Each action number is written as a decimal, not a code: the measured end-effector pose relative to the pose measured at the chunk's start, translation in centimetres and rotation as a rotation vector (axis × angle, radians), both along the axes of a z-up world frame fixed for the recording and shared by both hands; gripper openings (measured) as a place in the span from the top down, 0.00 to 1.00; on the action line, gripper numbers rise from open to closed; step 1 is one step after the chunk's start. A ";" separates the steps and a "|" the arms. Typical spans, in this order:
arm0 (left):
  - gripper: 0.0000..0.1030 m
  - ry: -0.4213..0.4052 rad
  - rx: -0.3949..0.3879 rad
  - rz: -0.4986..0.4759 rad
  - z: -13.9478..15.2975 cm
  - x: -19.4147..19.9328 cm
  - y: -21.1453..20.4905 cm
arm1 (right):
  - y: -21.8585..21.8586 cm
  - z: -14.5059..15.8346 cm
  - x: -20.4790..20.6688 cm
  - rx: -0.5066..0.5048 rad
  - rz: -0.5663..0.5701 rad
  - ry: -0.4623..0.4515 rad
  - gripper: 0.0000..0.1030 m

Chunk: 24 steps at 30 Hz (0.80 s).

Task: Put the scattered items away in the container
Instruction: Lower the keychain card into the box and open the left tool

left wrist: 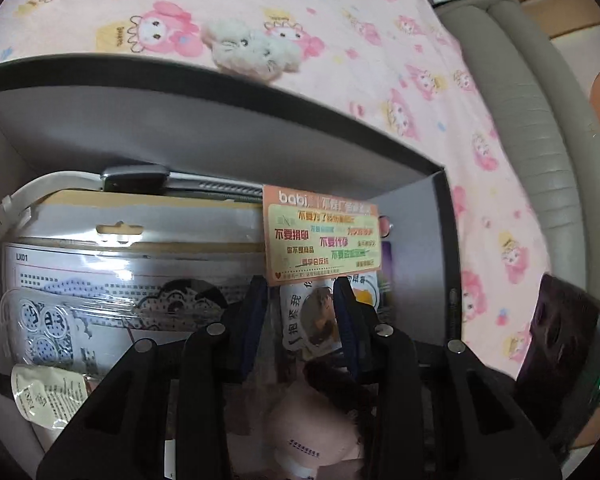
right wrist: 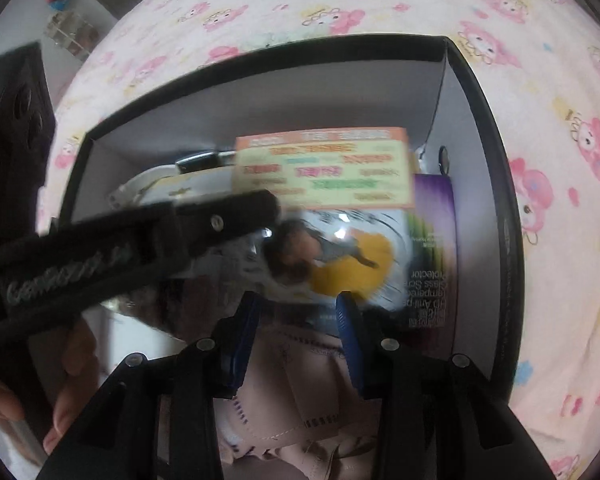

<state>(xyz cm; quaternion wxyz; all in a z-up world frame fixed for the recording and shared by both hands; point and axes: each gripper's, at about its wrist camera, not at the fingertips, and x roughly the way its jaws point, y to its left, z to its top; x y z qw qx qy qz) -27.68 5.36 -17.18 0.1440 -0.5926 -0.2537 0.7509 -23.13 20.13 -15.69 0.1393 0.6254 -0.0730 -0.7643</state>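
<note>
Grippers: both hover over the box; left gripper and right gripper each stand part-open, clamping nothing visible. Plush toy lies beyond the box's far wall, nearer the left.

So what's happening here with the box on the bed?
A person is tidying small items into a dark box on a pink cartoon bedsheet. Both grippers reach into it: the left gripper and right gripper sit over a pink pouch among cards and packets. A fluffy white toy lies outside the box.
</note>
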 end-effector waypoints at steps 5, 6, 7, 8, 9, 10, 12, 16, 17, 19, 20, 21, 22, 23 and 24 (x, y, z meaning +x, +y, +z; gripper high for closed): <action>0.68 0.026 -0.090 0.071 0.8 -0.3 -2.2 | 0.9 1.5 -1.9 -0.044 -0.020 0.048 0.65; 0.68 0.014 -0.112 0.063 0.6 -0.4 -2.2 | 0.9 1.2 -2.3 -0.041 -0.021 0.040 0.65; 0.68 0.008 -0.134 0.055 0.4 -0.4 -2.1 | 0.7 0.8 -2.7 -0.041 -0.016 0.025 0.65; 0.68 0.005 -0.147 0.052 0.2 -0.3 -2.0 | 0.4 0.2 -2.9 -0.033 -0.006 0.012 0.65; 0.68 -0.001 -0.151 0.043 0.0 -0.3 -1.8 | 0.2 -0.3 -2.9 -0.011 0.005 0.004 0.65; 0.68 -0.005 -0.146 0.037 -0.4 -0.9 -1.2 | -0.1 -0.7 -2.8 0.017 0.020 0.002 0.65; 0.68 -0.010 -0.128 0.022 -0.9 -0.6 -0.7 | -0.7 -1.1 -2.3 0.060 0.051 0.020 0.65; 0.68 -0.017 -0.077 -0.054 -1.1 -0.2 0.8 | -0.3 -1.3 -1.8 0.051 0.047 0.004 0.65; 0.68 -0.029 -0.052 -0.090 -1.2 -0.2 1.4 | -0.4 -1.3 -1.6 0.052 0.050 0.002 0.65; 0.67 -0.035 -0.047 -0.181 -1.3 0.2 2.4 | -0.6 -1.4 -1.0 0.077 0.067 0.004 0.65; 0.67 -0.015 -0.075 -0.205 -0.9 0.5 2.7 | -0.7 -1.4 -0.6 0.094 0.074 0.007 0.65; 0.67 -0.005 -0.091 -0.221 -0.6 0.9 2.8 | -0.7 -1.3 -0.3 0.094 0.079 0.006 0.65; 0.67 -0.001 -0.085 -0.227 -0.4 1.2 2.8 | -0.6 -1.3 0.1 0.087 0.079 0.002 0.65; 0.67 0.016 -0.077 -0.220 0.1 1.5 2.5 | -0.5 -1.2 0.5 0.084 0.073 0.000 0.65; 0.67 0.030 -0.083 -0.209 0.3 1.6 2.3 | -0.5 -1.1 0.9 0.089 0.066 0.007 0.65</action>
